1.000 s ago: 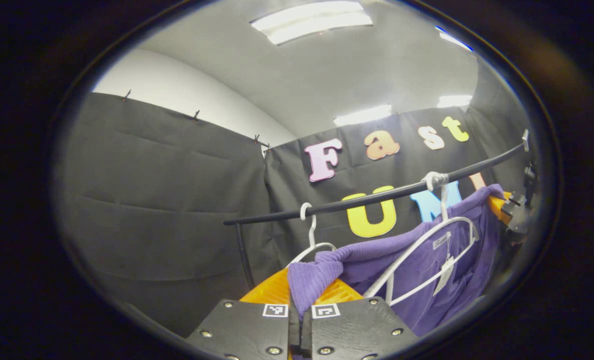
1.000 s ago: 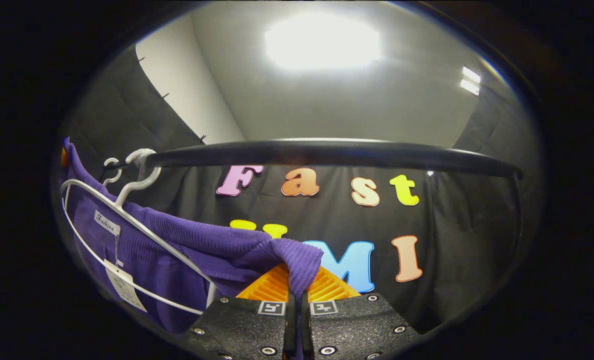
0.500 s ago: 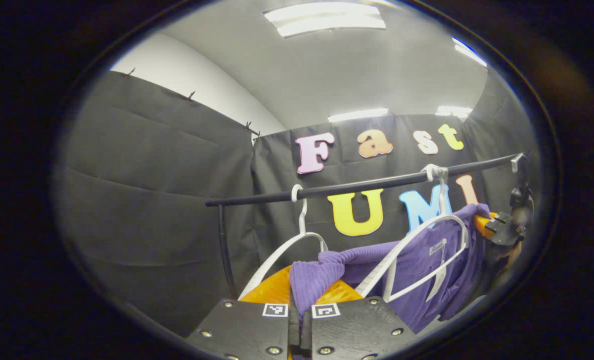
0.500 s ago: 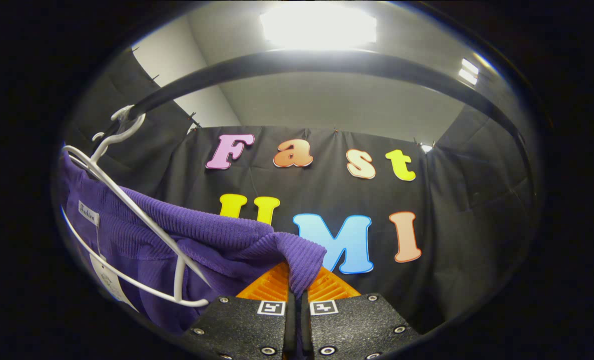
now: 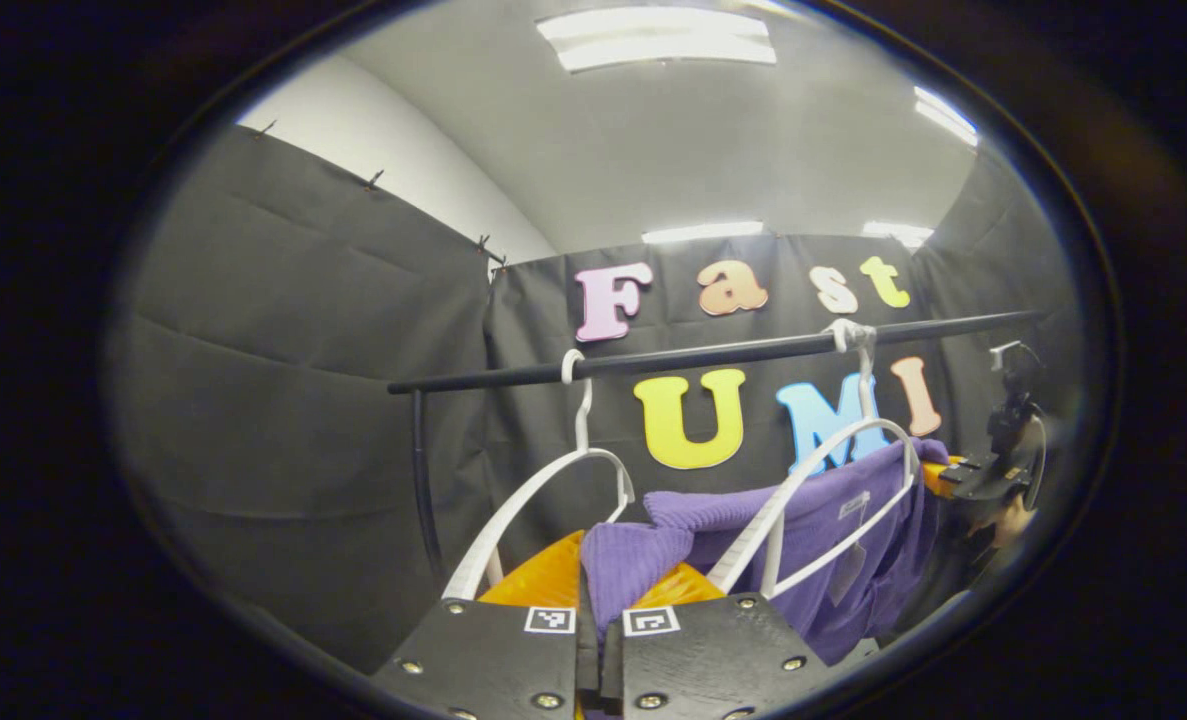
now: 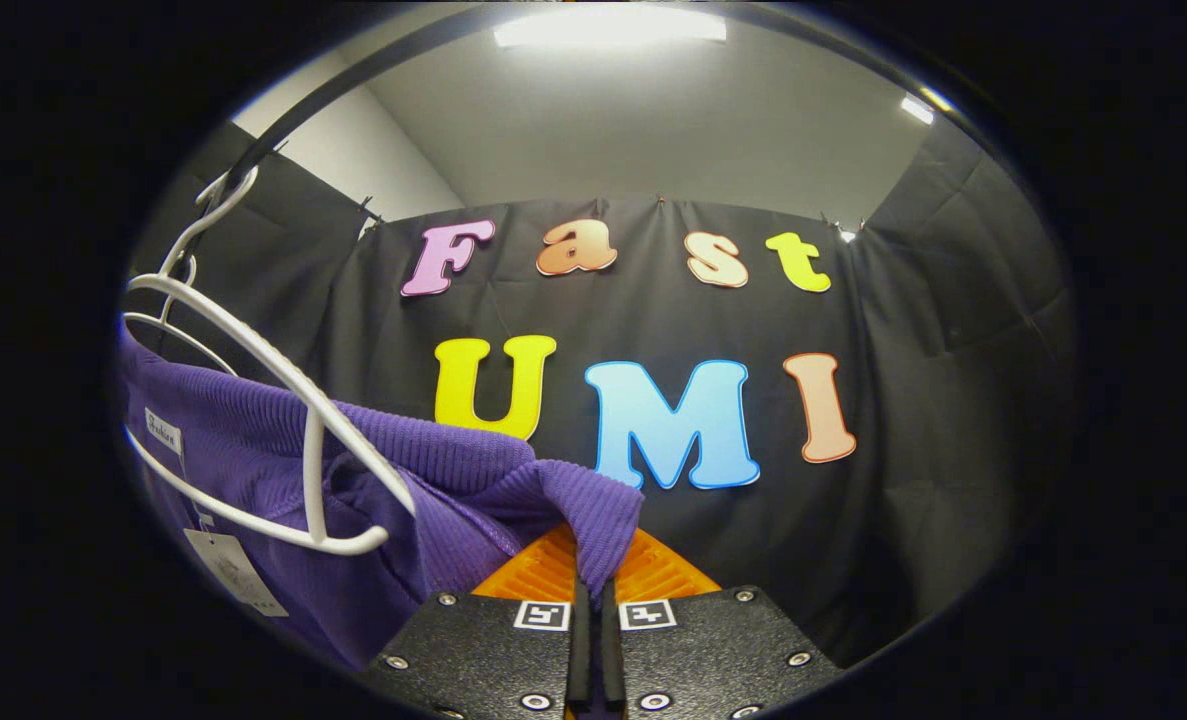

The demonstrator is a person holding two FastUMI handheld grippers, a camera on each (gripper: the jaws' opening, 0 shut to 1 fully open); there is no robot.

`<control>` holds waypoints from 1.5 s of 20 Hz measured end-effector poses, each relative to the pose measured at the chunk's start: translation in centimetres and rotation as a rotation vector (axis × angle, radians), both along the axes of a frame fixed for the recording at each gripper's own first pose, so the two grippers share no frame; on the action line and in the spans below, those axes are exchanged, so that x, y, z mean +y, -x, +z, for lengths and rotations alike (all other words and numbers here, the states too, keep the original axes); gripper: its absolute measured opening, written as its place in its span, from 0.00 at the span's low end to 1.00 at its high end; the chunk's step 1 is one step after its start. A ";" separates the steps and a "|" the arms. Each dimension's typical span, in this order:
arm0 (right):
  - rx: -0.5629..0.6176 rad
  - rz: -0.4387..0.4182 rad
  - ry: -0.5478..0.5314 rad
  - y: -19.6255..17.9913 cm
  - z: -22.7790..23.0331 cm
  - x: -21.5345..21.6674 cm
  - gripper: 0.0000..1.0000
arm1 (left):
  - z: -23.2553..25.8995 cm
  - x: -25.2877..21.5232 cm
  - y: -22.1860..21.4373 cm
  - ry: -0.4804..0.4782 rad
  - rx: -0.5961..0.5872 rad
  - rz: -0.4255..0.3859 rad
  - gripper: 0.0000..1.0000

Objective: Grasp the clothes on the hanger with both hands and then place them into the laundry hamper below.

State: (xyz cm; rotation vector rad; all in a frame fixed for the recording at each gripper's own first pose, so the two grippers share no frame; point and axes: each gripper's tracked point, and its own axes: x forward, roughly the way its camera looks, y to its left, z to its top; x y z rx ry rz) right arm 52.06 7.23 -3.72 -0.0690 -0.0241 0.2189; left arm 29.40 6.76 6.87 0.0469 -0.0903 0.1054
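1. The left claw (image 5: 593,600) is closed on one end of the purple garment (image 5: 833,530); a fold of the knitted cloth stands up between its two fingers at the bottom of the left gripper view.
2. The right claw (image 6: 591,590) is closed in the same way on the other end of the purple garment (image 6: 433,490), with a fold of cloth pinched between its fingers.
3. The garment hangs stretched between the two claws, below the black rail (image 5: 713,352).
4. A white hanger (image 5: 833,480) hangs by its hook on the rail, and the garment lies partly behind and around its lower part. In the right gripper view the same white hanger (image 6: 283,390) is on the left, in front of the cloth.
5. A second white hanger (image 5: 543,490), without clothes, hangs on the rail further to the left.
6. A paper tag (image 6: 233,570) hangs from the garment, near the neck label.
7. In the left gripper view the right claw (image 5: 963,480) is far on the right edge, with a hand (image 5: 1003,520) behind it.
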 end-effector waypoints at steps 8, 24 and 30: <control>0.119 0.035 -0.025 0.6 -4.1 0.5 0.04 | -0.2 -0.3 0.5 0.011 -0.017 0.005 0.02; 0.161 0.110 -0.033 3.6 -5.9 1.8 0.04 | -3.2 2.6 3.4 -0.017 0.033 -0.040 0.02; 0.238 0.085 -0.035 4.2 -9.0 0.6 0.04 | -5.8 0.1 2.7 0.004 0.057 -0.064 0.02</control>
